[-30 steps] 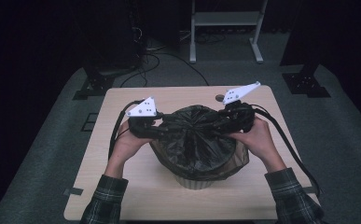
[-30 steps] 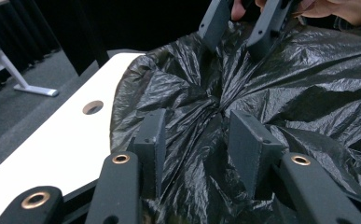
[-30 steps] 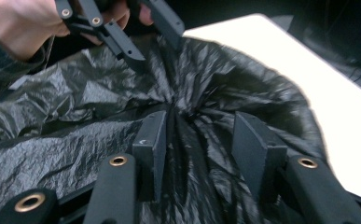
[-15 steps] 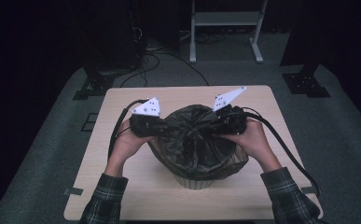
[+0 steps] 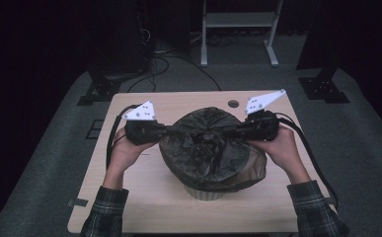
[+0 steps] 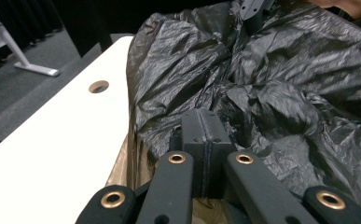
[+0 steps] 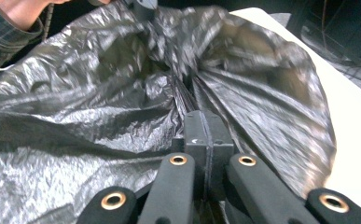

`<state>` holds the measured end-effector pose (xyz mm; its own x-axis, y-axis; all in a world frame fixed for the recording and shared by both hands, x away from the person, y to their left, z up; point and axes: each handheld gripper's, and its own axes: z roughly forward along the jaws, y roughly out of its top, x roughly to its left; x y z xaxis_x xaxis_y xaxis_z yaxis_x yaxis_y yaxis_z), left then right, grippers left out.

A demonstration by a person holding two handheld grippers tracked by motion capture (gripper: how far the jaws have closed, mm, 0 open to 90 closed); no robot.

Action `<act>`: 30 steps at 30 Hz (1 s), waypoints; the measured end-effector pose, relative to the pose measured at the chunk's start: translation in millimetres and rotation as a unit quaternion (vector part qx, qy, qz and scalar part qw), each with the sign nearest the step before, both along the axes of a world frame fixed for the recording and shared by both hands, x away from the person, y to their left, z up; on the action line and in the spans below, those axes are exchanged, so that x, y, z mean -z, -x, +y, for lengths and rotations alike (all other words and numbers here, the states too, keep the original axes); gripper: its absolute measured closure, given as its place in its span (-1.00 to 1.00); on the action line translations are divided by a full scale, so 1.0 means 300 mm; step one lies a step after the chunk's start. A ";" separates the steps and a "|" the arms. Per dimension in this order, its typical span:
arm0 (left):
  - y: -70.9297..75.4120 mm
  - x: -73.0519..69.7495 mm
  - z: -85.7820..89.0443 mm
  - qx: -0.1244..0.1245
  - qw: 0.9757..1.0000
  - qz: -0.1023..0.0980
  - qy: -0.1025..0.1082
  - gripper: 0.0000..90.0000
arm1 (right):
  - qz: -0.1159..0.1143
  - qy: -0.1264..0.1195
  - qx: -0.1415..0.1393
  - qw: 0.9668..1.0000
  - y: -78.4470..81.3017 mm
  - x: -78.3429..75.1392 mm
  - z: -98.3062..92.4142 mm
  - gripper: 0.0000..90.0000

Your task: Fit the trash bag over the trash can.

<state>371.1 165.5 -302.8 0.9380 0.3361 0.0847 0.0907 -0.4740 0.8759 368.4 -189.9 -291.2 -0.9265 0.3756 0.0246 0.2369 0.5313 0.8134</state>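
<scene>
At the desk's (image 5: 129, 197) middle sits a black bin bag (image 5: 210, 148) draped over a pale bin (image 5: 206, 192). The left tool (image 5: 165, 131) pinches its rim at 9 o'clock, the right tool (image 5: 238, 131) at 3 o'clock; both have just clamped shut on plastic.

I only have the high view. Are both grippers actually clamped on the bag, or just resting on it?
Observer: The left gripper has its jaws pressed together, pinching a fold of the black bag.
Operator: And the right one?
Observer: The right gripper is shut on the bag too; creases fan out from its jaws.
Operator: What's under the plastic?
Observer: In the left gripper view a tan bin wall shows beneath the bag's edge.
</scene>
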 end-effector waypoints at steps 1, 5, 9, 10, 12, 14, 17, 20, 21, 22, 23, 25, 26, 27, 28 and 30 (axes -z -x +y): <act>0.001 0.001 0.009 -0.005 1.000 0.000 0.000 1.00 | -0.001 0.002 0.004 1.000 0.002 0.001 -0.010 1.00; 0.001 0.007 0.060 -0.019 1.000 0.002 0.009 1.00 | -0.003 -0.001 0.014 1.000 0.010 0.005 -0.057 1.00; 0.008 0.007 0.100 -0.032 0.999 0.003 0.014 1.00 | -0.001 -0.008 0.027 1.000 0.016 0.005 -0.122 1.00; 0.010 0.007 0.107 -0.035 0.999 0.002 0.015 1.00 | -0.001 -0.008 0.027 1.000 0.016 0.005 -0.122 1.00; 0.010 0.005 0.113 -0.024 1.000 0.002 0.020 1.00 | 0.000 -0.011 0.032 0.999 0.017 0.007 -0.142 1.00; 0.013 -0.001 0.108 -0.024 0.999 -0.005 0.028 0.99 | 0.000 -0.015 0.029 0.999 0.020 0.005 -0.149 0.89; 0.020 -0.032 0.086 -0.023 0.999 -0.019 0.042 0.71 | -0.007 -0.022 0.027 0.999 0.026 -0.012 -0.146 0.63; 0.029 -0.074 0.055 -0.015 0.998 -0.037 0.044 0.53 | -0.021 -0.034 0.030 0.999 0.028 -0.048 -0.141 0.52; 0.028 -0.098 0.025 -0.006 0.998 -0.048 0.038 0.51 | -0.020 -0.037 0.026 0.999 0.025 -0.056 -0.136 0.51; 0.028 -0.098 0.025 -0.006 0.998 -0.048 0.038 0.49 | -0.023 -0.037 0.026 0.999 0.023 -0.062 -0.128 0.49; 0.025 -0.107 0.007 0.000 0.998 -0.049 0.034 0.49 | -0.023 -0.037 0.026 0.999 0.023 -0.062 -0.128 0.49; 0.014 -0.118 -0.035 0.010 0.998 -0.054 0.019 0.45 | -0.026 -0.038 0.021 0.999 0.013 -0.071 -0.103 0.43; 0.008 -0.119 -0.057 0.014 0.998 -0.054 0.011 0.43 | -0.026 -0.031 0.015 0.999 -0.003 -0.072 -0.071 0.40; 0.000 -0.118 -0.079 0.021 0.998 -0.055 0.006 0.43 | -0.026 -0.031 0.015 0.999 -0.003 -0.072 -0.071 0.40; -0.006 -0.115 -0.099 0.025 0.998 -0.054 0.001 0.40 | -0.024 -0.027 0.011 0.999 -0.012 -0.070 -0.054 0.35; -0.019 -0.106 -0.135 0.034 0.998 -0.051 -0.006 0.35 | -0.024 -0.018 0.008 1.000 -0.032 -0.065 -0.022 0.31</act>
